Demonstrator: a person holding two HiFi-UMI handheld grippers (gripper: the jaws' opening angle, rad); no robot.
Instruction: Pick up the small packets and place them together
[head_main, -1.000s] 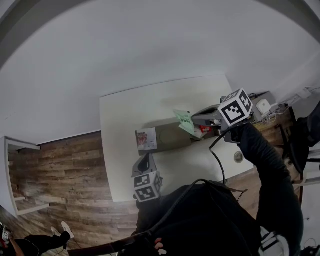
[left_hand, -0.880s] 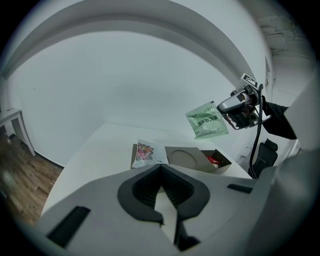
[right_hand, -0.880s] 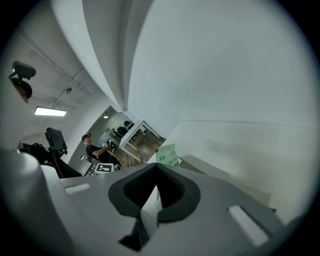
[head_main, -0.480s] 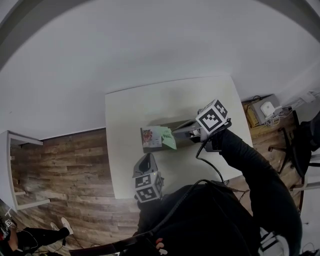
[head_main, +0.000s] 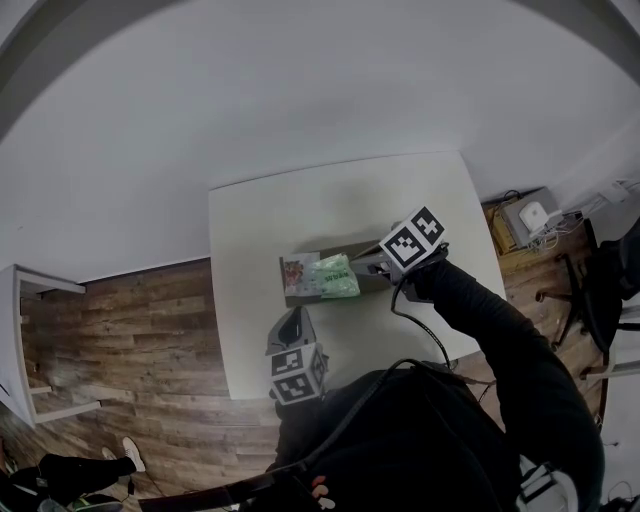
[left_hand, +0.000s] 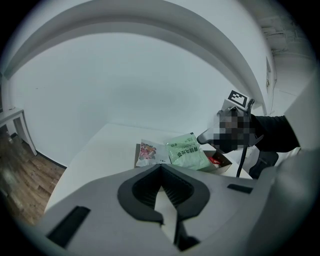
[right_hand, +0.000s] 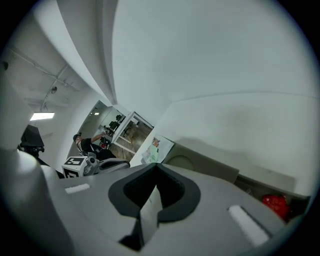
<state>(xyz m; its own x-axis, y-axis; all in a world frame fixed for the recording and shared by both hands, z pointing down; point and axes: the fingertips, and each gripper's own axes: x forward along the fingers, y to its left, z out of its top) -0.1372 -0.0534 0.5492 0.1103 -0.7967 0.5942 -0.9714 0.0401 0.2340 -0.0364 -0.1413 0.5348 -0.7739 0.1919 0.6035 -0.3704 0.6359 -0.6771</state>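
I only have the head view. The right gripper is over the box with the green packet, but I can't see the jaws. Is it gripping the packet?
Observer: Yes. In its own view the right gripper has its jaws closed together, and the left gripper view shows its tip on a corner of the green packet.
Operator: Is the packet lying flat yet?
Observer: It doesn't look so. From the left gripper view it slopes, held corner highest, lower edge next to the white packet.
Operator: Anything else in the box?
Observer: A red item lies inside the cardboard box, toward the end nearer the right gripper.
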